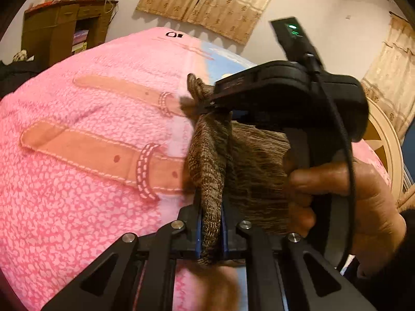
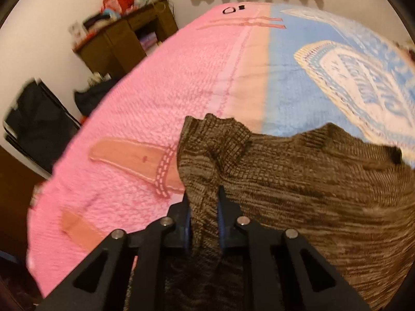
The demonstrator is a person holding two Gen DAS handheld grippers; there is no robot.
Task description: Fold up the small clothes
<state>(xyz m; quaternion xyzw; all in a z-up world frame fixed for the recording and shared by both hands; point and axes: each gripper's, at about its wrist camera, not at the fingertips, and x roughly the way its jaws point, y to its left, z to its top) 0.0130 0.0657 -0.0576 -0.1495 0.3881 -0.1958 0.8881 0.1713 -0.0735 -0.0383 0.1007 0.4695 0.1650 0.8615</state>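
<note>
A brown knitted garment [image 2: 311,181] lies partly on the pink and blue blanket [image 2: 181,90] on the bed. My right gripper [image 2: 205,207] is shut on a bunched edge of it. In the left wrist view my left gripper [image 1: 211,223] is shut on another fold of the same garment [image 1: 210,160], lifted above the blanket [image 1: 77,207]. The right gripper [image 1: 207,101] shows there too, just ahead, clamped on the garment's upper edge, with the person's hand [image 1: 363,202] on its handle. The cloth hangs between the two grippers.
A brown wooden cabinet [image 2: 124,44] with items on top stands against the wall past the bed's far left. Dark bags [image 2: 39,127] sit at the left. Curtains [image 1: 212,2] hang on the wall. A cream headboard [image 1: 384,150] is at the right.
</note>
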